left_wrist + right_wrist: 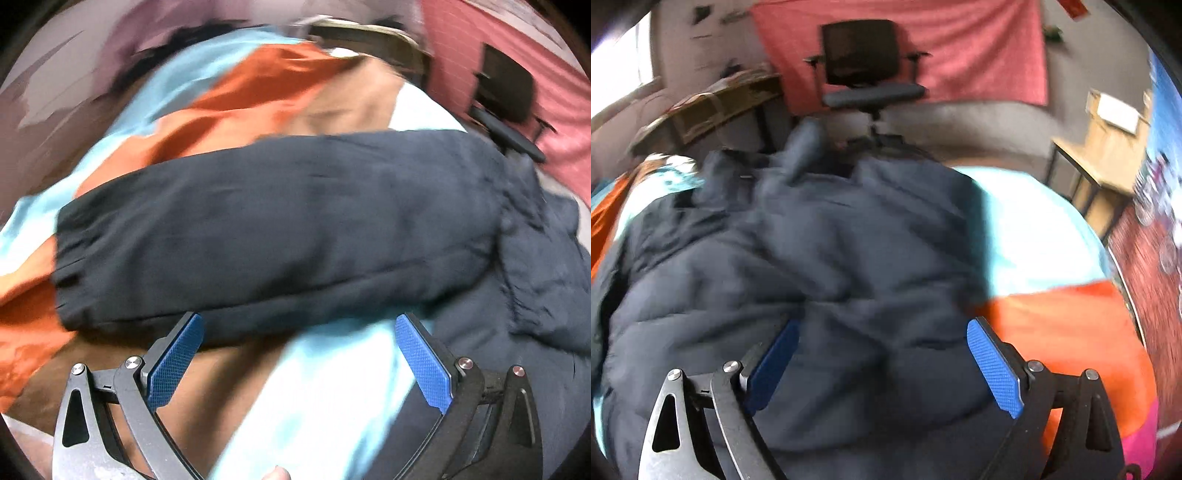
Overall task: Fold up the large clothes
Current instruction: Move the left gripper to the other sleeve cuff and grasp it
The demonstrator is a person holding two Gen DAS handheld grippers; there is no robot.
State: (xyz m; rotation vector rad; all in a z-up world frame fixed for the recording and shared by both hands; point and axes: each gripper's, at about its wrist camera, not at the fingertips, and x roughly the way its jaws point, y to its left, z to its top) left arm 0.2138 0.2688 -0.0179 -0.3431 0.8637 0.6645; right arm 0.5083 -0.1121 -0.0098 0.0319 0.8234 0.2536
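Both hand-held grippers, left and right, released above dark jacket; no containers

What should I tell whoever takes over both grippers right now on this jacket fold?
Left gripper: open, holding nothing, just short of the sleeve.
Right gripper: open, over the jacket's body, nothing pinched.
Dark padded jacket: lies on the orange, light-blue and white cover. One sleeve lies flat and straight across the left wrist view, cuff at picture left.
Done: sleeve laid out; neither gripper holds the jacket.
Left: the body looks bunched and rumpled, so it probably still needs folding and smoothing. Both views are blurred; check the other sleeve, which I cannot make out.
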